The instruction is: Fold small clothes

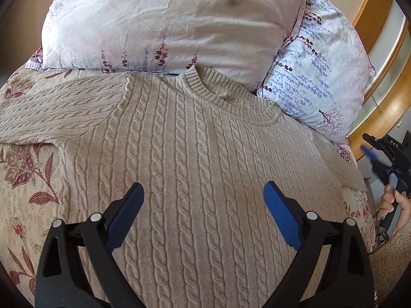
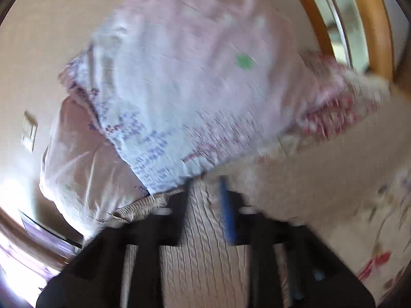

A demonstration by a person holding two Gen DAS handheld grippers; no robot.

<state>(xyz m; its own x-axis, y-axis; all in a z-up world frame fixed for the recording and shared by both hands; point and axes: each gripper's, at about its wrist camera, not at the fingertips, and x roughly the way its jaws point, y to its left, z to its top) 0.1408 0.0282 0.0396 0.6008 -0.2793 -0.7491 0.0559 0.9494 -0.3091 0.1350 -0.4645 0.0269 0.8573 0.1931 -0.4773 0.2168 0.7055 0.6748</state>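
Now | left gripper (image 1: pixel 203 200) jaws wide, empty over sweater (image 1: pixel 205 141) | right gripper (image 1: pixel 370 151) jaws parted, empty

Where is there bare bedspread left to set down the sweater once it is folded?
Free: the floral bedspread left of the sweater, below its outstretched sleeve. Crowded: the pillows fill the head end, touching the collar; only a thin strip shows on the right.

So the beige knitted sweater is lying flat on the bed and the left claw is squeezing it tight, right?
Not quite. The sweater does lie flat on the bed, but the left claw is wide open above it, squeezing nothing. The left wrist view shows this.
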